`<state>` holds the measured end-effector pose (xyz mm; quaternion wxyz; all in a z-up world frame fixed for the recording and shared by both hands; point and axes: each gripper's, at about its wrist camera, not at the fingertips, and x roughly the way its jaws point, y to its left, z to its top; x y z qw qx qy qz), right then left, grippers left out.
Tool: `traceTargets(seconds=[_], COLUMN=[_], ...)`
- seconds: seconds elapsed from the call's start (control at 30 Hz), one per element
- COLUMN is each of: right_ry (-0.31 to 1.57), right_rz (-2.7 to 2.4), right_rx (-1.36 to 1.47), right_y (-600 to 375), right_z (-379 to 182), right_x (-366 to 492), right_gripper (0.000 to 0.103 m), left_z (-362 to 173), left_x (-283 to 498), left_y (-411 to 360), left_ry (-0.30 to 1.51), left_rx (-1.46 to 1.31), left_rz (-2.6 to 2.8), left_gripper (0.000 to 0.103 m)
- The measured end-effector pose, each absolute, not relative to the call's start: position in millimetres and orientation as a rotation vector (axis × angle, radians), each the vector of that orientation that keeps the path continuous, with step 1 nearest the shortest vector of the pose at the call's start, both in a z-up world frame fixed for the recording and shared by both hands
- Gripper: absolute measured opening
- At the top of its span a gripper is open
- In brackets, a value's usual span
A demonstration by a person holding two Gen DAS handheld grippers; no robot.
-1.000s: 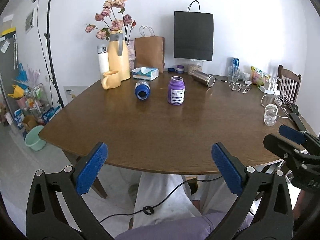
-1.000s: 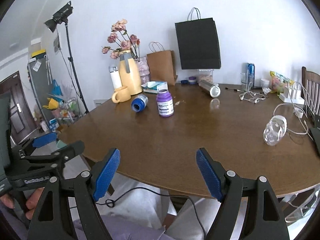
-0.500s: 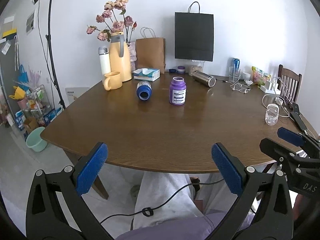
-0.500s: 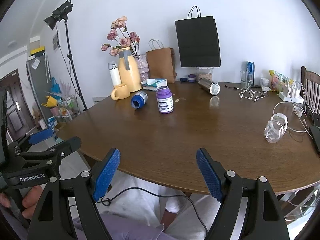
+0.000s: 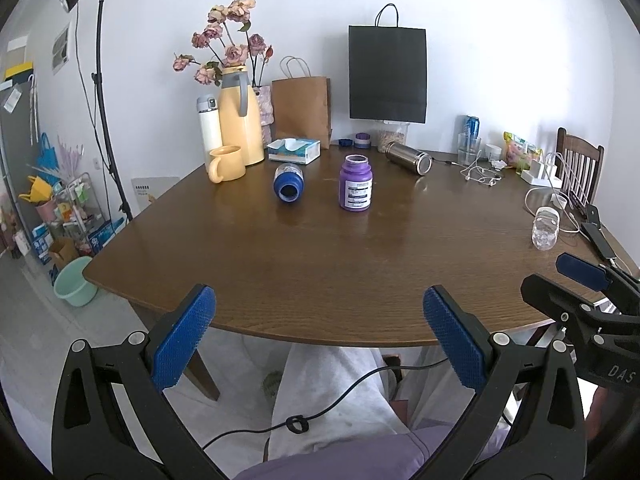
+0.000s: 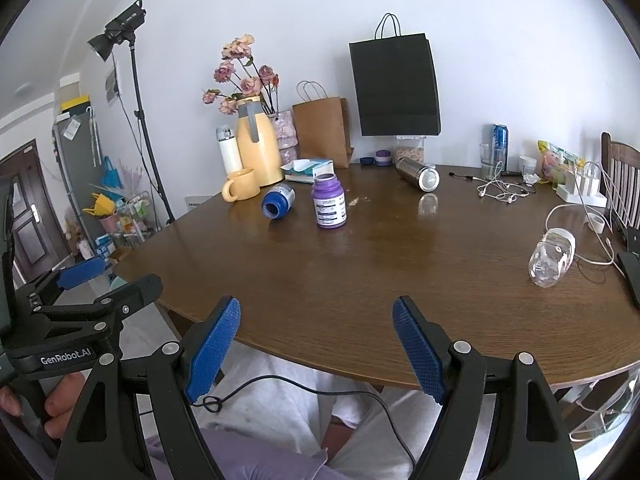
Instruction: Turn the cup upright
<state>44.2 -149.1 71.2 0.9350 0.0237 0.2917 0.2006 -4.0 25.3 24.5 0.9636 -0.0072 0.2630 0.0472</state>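
Observation:
A blue cup (image 5: 288, 187) (image 6: 277, 203) lies on its side at the far left-middle of the brown table (image 5: 320, 264), mouth toward me. A steel tumbler (image 5: 410, 157) (image 6: 418, 174) lies on its side further back. A clear plastic cup (image 5: 544, 232) (image 6: 551, 258) lies tipped at the right. My left gripper (image 5: 316, 300) hangs open before the near table edge, holding nothing. My right gripper (image 6: 316, 308) is open too, also short of the edge and far from all the cups.
An upright purple bottle (image 5: 355, 188) stands beside the blue cup. A yellow mug (image 5: 226, 163), yellow jug with flowers (image 5: 240, 124), tissue box (image 5: 294, 150) and paper bags line the back. Cables, earphones (image 5: 480, 174) and a phone (image 5: 600, 238) sit at the right. A person's legs are under the near edge.
Both wrist views have shifted slightly, as both grippers drift a little in front of the table. Both stay open. Nothing on the table has moved.

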Motion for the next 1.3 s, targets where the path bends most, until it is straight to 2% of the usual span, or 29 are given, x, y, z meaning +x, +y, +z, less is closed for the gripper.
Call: traceTargets(seconds=[1.3], right_ry=[0.599], right_rz=[0.408], right_rx=[0.043], right_y=[-147.7], right_z=[68.1], right_x=[45.2], right_gripper=[0.083], left_z=[16.7], left_x=[-7.1], left_y=[27.0], left_ry=[0.555], left_rx=[-0.008], left_rz=[0.090], left_gripper=[0.103])
